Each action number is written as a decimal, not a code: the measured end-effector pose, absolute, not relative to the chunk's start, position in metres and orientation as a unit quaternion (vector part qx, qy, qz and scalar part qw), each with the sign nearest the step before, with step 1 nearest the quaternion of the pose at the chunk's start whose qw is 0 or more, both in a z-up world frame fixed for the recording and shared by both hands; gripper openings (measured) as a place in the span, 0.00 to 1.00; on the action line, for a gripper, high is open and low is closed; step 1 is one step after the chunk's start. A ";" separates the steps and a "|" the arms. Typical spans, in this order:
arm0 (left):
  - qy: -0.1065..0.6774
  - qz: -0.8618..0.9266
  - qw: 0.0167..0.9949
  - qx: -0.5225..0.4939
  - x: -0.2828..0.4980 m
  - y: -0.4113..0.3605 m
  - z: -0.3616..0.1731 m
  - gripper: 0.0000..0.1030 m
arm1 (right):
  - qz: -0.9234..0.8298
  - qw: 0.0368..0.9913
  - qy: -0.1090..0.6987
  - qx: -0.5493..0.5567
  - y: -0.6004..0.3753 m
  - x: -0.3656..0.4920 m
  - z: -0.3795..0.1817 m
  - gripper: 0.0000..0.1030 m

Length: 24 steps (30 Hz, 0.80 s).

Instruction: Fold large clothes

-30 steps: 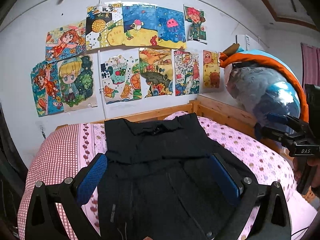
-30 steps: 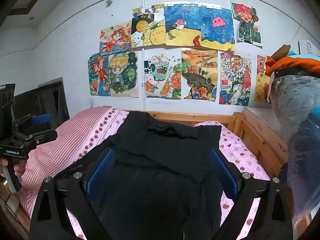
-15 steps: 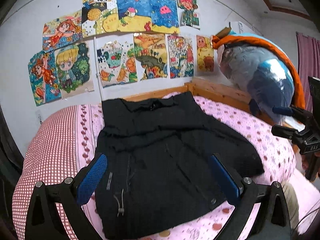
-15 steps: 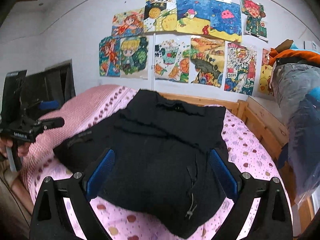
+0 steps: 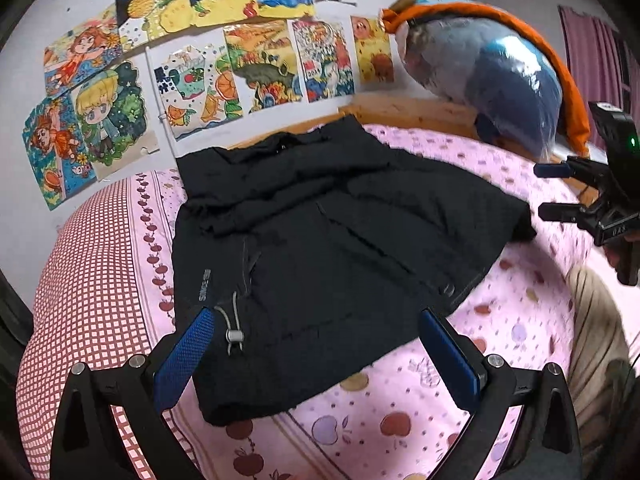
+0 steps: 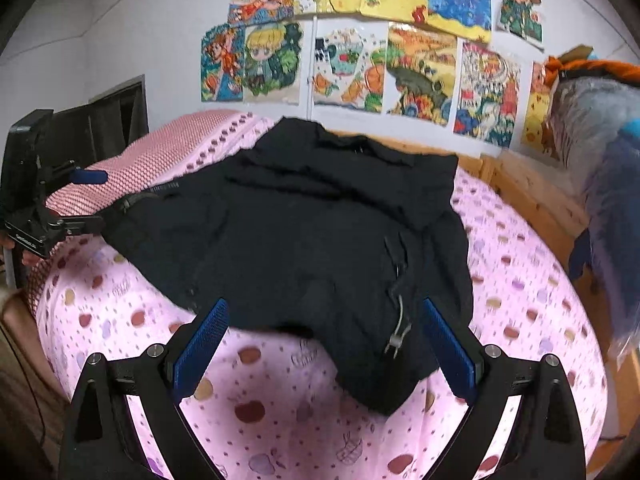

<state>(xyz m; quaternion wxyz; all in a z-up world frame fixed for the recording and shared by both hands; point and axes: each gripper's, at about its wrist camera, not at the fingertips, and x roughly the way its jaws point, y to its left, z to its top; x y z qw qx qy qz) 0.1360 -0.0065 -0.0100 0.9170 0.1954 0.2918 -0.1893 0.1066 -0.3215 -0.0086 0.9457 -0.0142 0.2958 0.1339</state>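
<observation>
A black jacket (image 5: 320, 240) lies spread on the pink fruit-print bedsheet (image 5: 420, 420), collar toward the wall drawings (image 5: 256, 56), one side folded inward, a drawcord toggle (image 5: 234, 336) at its hem. The left gripper (image 5: 316, 352) and right gripper (image 6: 324, 344) gape wide, empty, above the hem.

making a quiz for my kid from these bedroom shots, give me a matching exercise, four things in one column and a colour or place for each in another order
Things:
1. jacket
2. gripper pads
3. bedsheet
4. drawings

Colour or place:
A. taped on the white wall
B. pink with fruit prints
C. black, spread on the bed
D. blue

Pairs: 1-C, 2-D, 3-B, 4-A
</observation>
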 end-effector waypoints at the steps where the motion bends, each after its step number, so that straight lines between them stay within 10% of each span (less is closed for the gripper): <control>1: 0.294 -0.189 0.915 0.199 0.136 -0.007 -0.012 1.00 | 0.134 0.944 0.302 -0.008 -0.323 0.107 -0.013 0.91; 24: 0.291 -0.083 0.873 0.381 0.146 -0.026 -0.076 1.00 | 0.092 0.925 0.368 -0.024 -0.332 0.130 -0.070 0.91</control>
